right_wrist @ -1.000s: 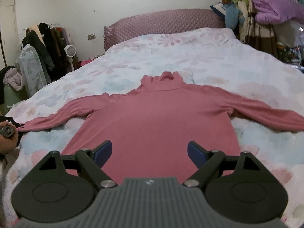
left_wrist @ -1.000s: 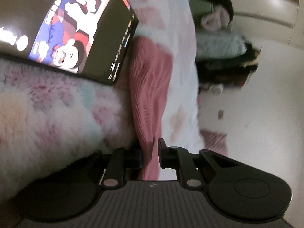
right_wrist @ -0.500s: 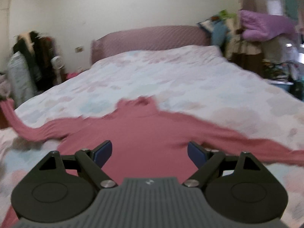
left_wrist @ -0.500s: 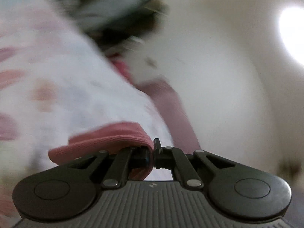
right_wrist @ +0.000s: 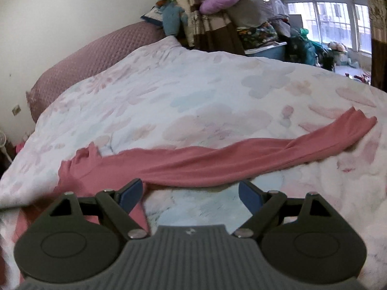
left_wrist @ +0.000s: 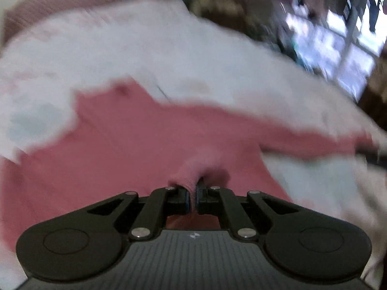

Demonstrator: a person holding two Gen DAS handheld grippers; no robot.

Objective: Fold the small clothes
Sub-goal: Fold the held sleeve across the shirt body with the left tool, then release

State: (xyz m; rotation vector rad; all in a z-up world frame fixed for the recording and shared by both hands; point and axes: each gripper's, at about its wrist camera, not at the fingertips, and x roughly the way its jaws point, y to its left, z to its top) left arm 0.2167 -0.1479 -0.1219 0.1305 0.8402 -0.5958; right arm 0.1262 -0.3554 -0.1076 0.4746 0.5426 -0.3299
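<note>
Pink top point(left_wrist: 135, 145) lies flat on the bed point(right_wrist: 193, 101). Left gripper point(left_wrist: 192, 193), clamped on the left sleeve cuff point(left_wrist: 193, 169), has swung from the bed's edge to over the body at 12 o'clock: sleeve fold-in is under way, probably, though the view is blurred. Right gripper point(right_wrist: 191, 193), fingers apart, has turned toward the right sleeve point(right_wrist: 241, 159) at 1 o'clock. Blue bin point(right_wrist: 268, 50) at 1 o'clock, clothes heaped in it.

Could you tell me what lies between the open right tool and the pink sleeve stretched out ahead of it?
In the right wrist view, only bare floral duvet lies between the right tool and the pink sleeve.
</note>
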